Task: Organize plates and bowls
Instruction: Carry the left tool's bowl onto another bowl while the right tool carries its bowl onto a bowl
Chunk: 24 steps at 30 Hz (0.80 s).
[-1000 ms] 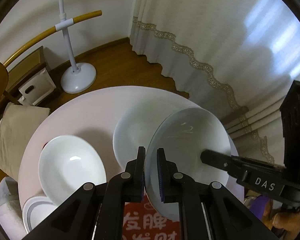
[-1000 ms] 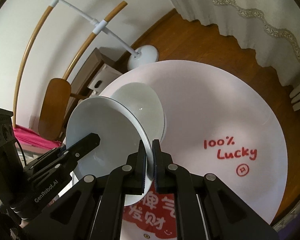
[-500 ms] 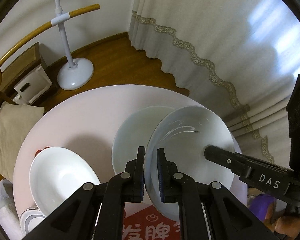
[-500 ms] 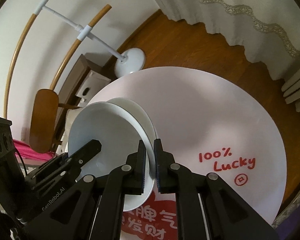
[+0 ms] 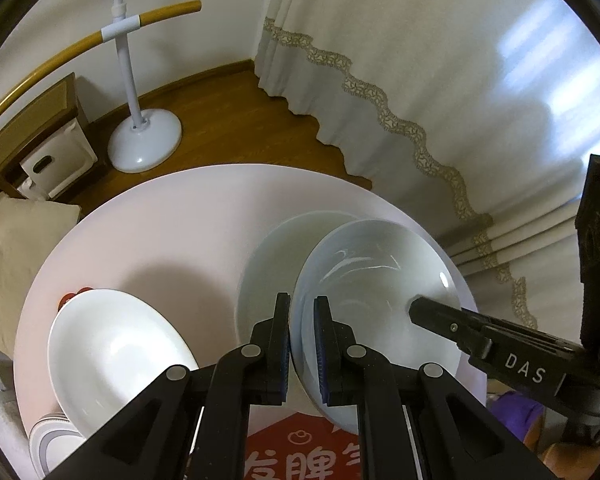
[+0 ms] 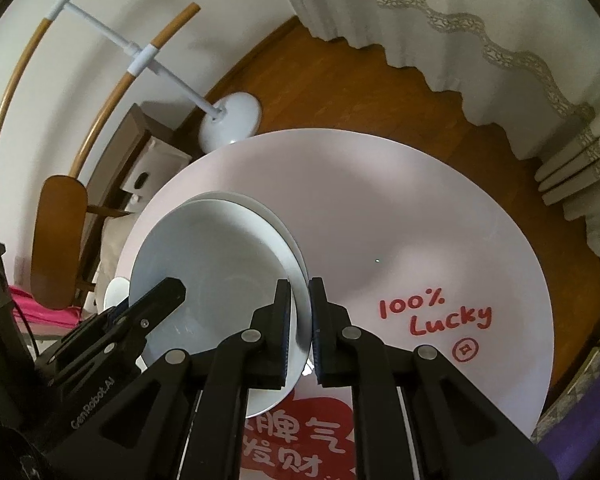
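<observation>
Right now my left gripper is pinched nearly closed on the near rim of a white plate, and my right gripper clamps the opposite rim of that same plate, its jaws just as narrow. Between the two I carry the plate tilted, low over a second plate that lies flat on the round table; I cannot tell whether the two plates touch yet. From the left wrist view the right gripper's black finger reaches in over the held plate's right rim.

To the near left sits a white bowl, apart from the plates, and at the table's near left edge a grey-rimmed dish pokes out from under it. Red printed characters mark the table just below my fingers, and red lettering lies on bare tabletop to the right.

Beyond the table stand a white lamp base on the wooden floor, a wooden cabinet to the left, and a lace-trimmed curtain far right.
</observation>
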Each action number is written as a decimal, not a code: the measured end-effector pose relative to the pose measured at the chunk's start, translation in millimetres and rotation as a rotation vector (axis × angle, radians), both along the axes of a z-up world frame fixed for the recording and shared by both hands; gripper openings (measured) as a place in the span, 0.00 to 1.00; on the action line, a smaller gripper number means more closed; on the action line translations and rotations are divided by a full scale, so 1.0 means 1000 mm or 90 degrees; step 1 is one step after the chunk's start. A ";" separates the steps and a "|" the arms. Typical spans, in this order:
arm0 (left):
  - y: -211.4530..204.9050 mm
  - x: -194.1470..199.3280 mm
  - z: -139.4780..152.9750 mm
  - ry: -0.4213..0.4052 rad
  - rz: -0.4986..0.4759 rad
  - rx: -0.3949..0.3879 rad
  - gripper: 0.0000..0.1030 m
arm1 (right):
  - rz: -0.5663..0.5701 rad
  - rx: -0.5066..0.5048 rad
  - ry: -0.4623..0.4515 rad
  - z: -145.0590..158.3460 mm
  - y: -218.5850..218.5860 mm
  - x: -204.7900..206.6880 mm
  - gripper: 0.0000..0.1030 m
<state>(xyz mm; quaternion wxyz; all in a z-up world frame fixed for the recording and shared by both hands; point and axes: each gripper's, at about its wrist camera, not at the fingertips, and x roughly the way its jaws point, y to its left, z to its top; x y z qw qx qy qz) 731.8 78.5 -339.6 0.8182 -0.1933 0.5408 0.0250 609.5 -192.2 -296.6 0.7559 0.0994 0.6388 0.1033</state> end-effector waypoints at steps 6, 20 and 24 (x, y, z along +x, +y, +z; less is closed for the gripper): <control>0.003 -0.003 -0.003 0.005 0.001 -0.006 0.07 | -0.008 -0.022 0.011 0.000 0.002 -0.001 0.11; 0.006 -0.013 0.006 -0.007 0.002 -0.011 0.07 | -0.018 -0.025 0.033 0.001 0.003 -0.008 0.11; 0.009 -0.019 0.006 -0.009 0.006 -0.014 0.06 | -0.010 -0.028 0.032 0.002 0.006 -0.009 0.14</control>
